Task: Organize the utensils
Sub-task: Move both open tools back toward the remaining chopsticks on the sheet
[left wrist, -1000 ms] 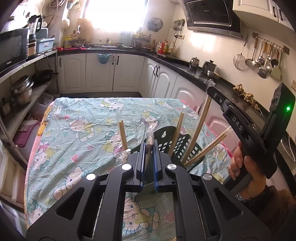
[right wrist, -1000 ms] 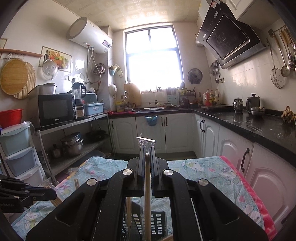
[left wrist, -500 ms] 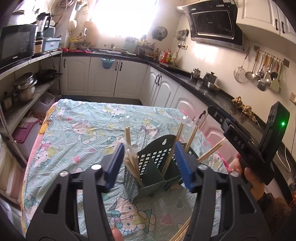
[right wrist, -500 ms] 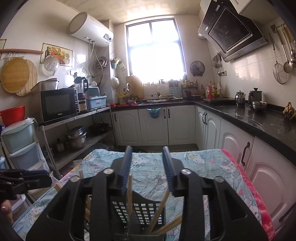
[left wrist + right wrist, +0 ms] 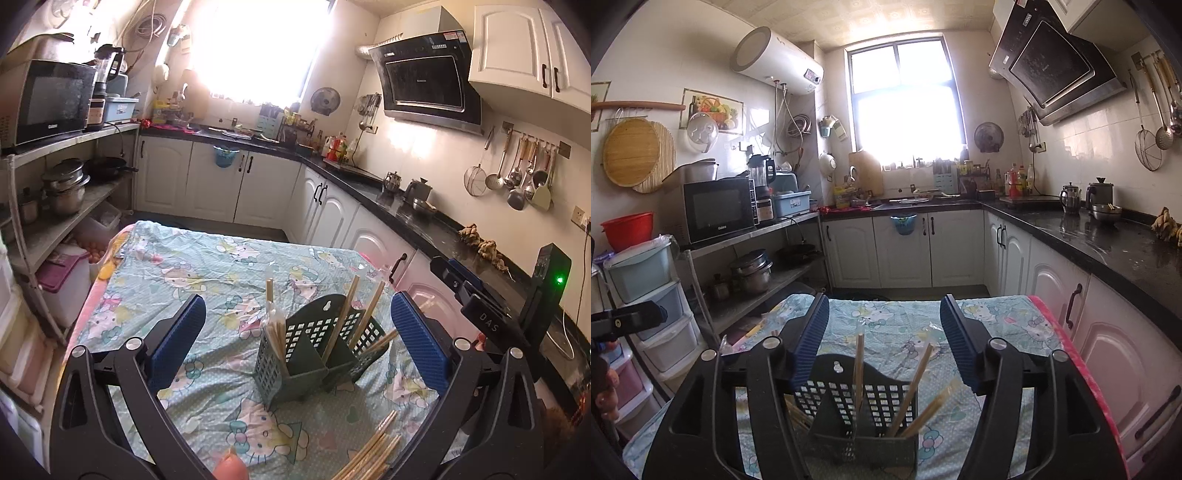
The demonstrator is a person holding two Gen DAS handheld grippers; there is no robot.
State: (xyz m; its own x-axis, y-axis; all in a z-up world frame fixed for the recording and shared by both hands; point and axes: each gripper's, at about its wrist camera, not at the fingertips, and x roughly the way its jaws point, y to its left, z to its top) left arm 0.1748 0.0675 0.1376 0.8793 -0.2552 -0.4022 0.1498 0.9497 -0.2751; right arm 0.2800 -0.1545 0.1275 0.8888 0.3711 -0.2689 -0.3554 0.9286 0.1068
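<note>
A dark green utensil basket (image 5: 314,354) stands on the table with wrapped wooden chopsticks (image 5: 343,321) upright and leaning in its compartments. It also shows in the right wrist view (image 5: 860,421) with several chopsticks (image 5: 912,387) inside. My left gripper (image 5: 295,332) is open and empty, its blue pads either side of the basket, above and nearer. My right gripper (image 5: 884,336) is open and empty above the basket; its body shows at the right of the left wrist view (image 5: 491,317). Loose chopsticks (image 5: 373,454) lie on the cloth at the near right.
The table carries a pale green cartoon-print cloth (image 5: 207,273). White cabinets under a black counter (image 5: 406,218) run along the right. A metal shelf with pots (image 5: 62,188) and a microwave (image 5: 718,212) stands at the left. Plastic drawers (image 5: 646,295) sit by the table's left edge.
Both grippers were shut on wrapped chopsticks over the basket; both have opened wide and drawn back. The chopsticks now stand in the basket.
</note>
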